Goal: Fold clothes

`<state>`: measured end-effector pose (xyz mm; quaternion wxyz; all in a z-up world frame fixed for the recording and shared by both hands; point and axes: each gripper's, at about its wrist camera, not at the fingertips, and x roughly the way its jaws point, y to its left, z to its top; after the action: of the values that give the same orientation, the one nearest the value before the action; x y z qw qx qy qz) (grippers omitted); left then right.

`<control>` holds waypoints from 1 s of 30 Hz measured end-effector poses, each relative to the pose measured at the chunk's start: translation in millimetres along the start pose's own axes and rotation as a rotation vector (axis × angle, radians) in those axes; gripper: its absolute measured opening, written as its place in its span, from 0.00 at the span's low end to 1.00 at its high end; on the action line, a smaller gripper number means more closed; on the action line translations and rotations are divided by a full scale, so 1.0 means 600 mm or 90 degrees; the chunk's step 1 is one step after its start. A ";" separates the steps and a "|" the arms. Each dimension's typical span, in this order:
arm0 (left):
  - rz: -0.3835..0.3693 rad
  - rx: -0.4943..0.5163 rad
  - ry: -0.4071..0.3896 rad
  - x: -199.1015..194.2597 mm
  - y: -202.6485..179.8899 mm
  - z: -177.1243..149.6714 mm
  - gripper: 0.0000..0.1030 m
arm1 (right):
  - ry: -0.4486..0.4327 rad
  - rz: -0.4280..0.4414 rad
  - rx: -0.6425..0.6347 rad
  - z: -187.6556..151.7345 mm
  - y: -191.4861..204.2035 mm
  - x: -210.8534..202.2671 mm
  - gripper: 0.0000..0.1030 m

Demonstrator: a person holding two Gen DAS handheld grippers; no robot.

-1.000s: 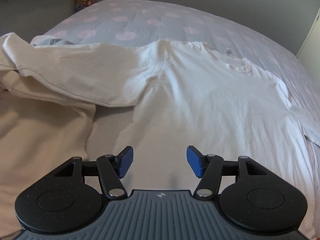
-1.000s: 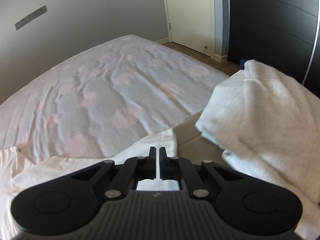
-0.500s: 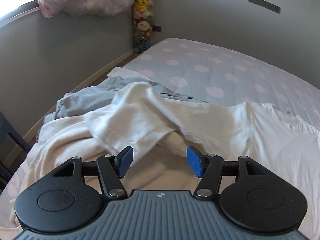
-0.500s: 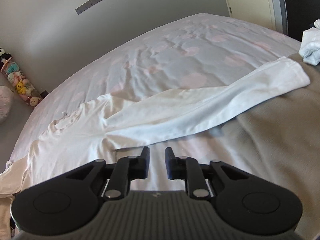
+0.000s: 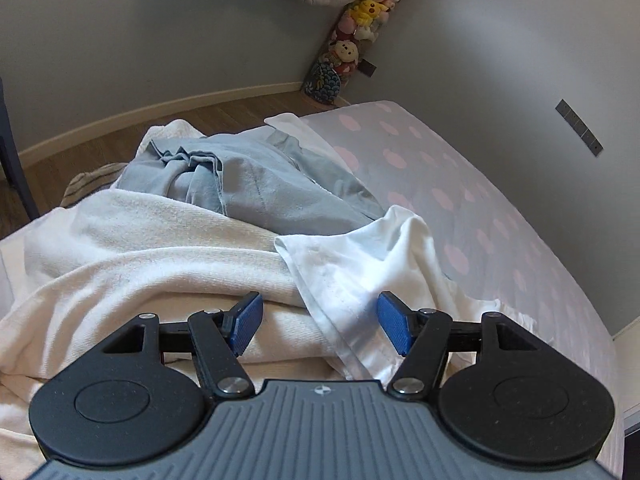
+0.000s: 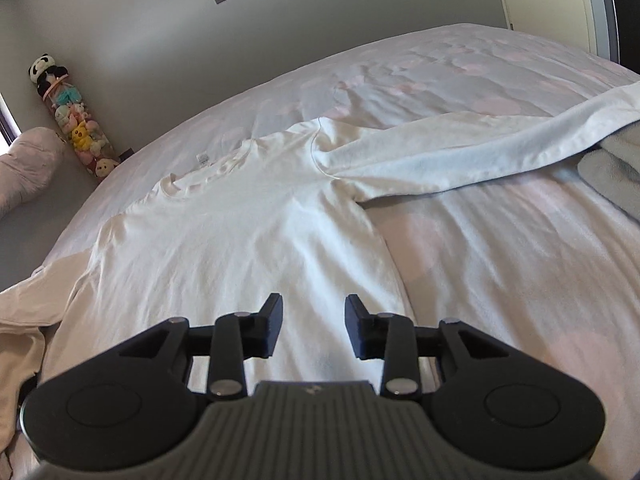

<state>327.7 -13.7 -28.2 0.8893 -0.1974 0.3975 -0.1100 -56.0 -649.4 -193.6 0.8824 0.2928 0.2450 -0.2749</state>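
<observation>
A white long-sleeved shirt (image 6: 224, 240) lies spread on the bed, collar toward the far wall. Its one sleeve (image 6: 472, 152) stretches out to the right. My right gripper (image 6: 314, 326) hovers open over the shirt's lower body with nothing between its fingers. In the left wrist view the shirt's other sleeve end (image 5: 360, 264) lies crumpled over a cream towel (image 5: 152, 256). My left gripper (image 5: 320, 322) is open just above that sleeve, whose cloth lies between and below the blue pads (image 5: 394, 326), not pinched.
A crumpled grey-blue garment (image 5: 248, 184) lies behind the cream towel at the bed's left edge. The bed has a pink-dotted sheet (image 5: 480, 208). A grey cloth (image 6: 616, 172) lies at the right. A column of soft toys (image 6: 76, 120) stands in the corner, with wooden floor (image 5: 120, 136) beyond.
My left gripper swung left from the shirt's body to its left sleeve end. My right gripper went from shut to open and swung left from the right sleeve to the shirt's body.
</observation>
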 end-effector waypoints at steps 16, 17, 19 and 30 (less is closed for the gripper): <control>-0.012 0.011 -0.026 -0.034 -0.026 0.039 0.14 | -0.007 -0.022 0.017 -0.012 -0.018 0.007 0.43; -0.007 0.018 -0.023 -0.041 -0.031 0.044 0.14 | -0.007 -0.020 0.020 -0.012 -0.019 0.007 0.43; 0.009 0.042 -0.013 -0.051 -0.047 0.054 0.14 | -0.005 -0.020 0.021 -0.011 -0.019 0.009 0.43; 0.035 0.101 0.048 -0.064 -0.145 0.077 0.14 | 0.023 -0.025 0.027 -0.015 -0.027 0.022 0.50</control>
<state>333.8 -66.0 63.2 0.8894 -0.1107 0.4260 -0.1239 -58.8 -659.0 -213.9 0.8660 0.3113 0.2607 -0.2918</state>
